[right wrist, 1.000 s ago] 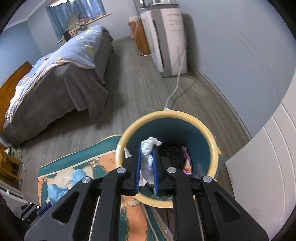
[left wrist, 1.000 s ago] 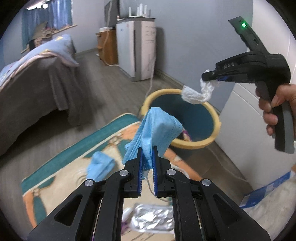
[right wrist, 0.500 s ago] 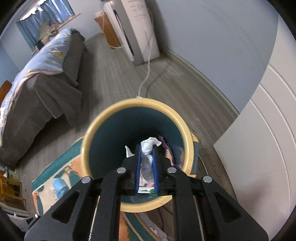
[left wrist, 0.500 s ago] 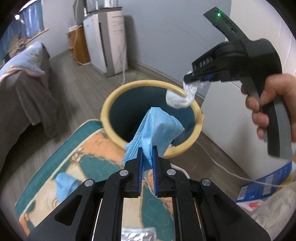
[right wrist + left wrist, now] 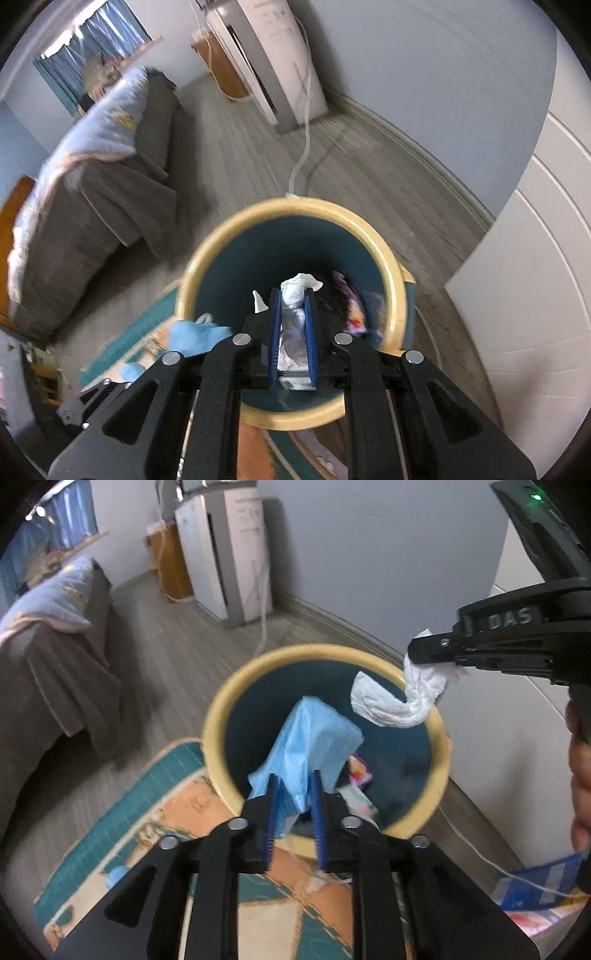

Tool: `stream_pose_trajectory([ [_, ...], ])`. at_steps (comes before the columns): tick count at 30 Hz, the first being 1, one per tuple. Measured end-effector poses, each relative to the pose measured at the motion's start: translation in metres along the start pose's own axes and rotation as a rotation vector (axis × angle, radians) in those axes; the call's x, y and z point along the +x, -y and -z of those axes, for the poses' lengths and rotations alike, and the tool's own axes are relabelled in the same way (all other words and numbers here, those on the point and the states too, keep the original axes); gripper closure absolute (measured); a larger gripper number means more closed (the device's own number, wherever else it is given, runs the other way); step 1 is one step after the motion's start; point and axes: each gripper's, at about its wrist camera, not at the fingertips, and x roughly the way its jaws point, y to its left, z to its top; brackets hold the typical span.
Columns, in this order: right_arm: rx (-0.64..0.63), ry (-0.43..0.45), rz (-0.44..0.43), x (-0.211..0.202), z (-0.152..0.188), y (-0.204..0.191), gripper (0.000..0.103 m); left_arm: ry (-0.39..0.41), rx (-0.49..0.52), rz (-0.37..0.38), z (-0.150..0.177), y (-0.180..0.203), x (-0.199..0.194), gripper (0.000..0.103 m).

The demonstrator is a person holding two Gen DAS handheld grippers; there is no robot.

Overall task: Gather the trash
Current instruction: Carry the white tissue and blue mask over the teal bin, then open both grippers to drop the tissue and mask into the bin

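A yellow-rimmed teal bin (image 5: 214, 738) stands on the floor right below both grippers. My left gripper (image 5: 294, 779) hangs over the bin's near side, its jaws opening. A blue face mask (image 5: 317, 738) still stands loosely between the parted pads, above the bin's mouth. My right gripper (image 5: 432, 653) is over the bin's far right rim, shut on a crumpled white tissue (image 5: 391, 705) that droops below it. In the right wrist view the gripper (image 5: 291, 295) pinches the tissue (image 5: 299, 282) above the bin (image 5: 391, 280), and the mask (image 5: 195, 334) shows at the left.
Colourful wrappers (image 5: 360, 771) lie in the bin. A teal and orange rug (image 5: 177, 812) with another blue mask (image 5: 116, 875) lies beside it. A bed (image 5: 55, 657), a white appliance (image 5: 225, 554) with a cable, a white cabinet (image 5: 498, 720) and a blue packet (image 5: 535, 882) surround the spot.
Both grippers came closer to the bin and now hang over its mouth. The left jaws have parted around the mask. The right gripper still pinches the tissue.
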Motion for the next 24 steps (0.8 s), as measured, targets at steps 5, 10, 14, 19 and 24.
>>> stream_pose_trajectory([
  [5, -0.016, 0.032, -0.043, -0.006, -0.003, -0.007, 0.061, 0.076, -0.042, -0.029, -0.001, -0.011, -0.016, 0.031],
  [10, -0.032, 0.029, -0.058, -0.008, -0.003, -0.013, 0.027, 0.087, -0.108, -0.065, 0.005, -0.024, -0.025, 0.01],
  [14, -0.044, 0.033, -0.07, -0.01, -0.004, -0.016, 0.015, 0.133, -0.128, -0.104, 0.021, -0.031, -0.045, 0.007],
  [19, -0.072, 0.028, -0.05, -0.01, -0.002, -0.025, 0.01, 0.136, -0.116, -0.164, 0.036, -0.045, -0.062, 0.006],
  [24, -0.118, 0.029, -0.005, -0.01, 0.002, -0.038, 0.006, 0.133, -0.145, -0.194, 0.05, -0.065, -0.084, 0.006],
])
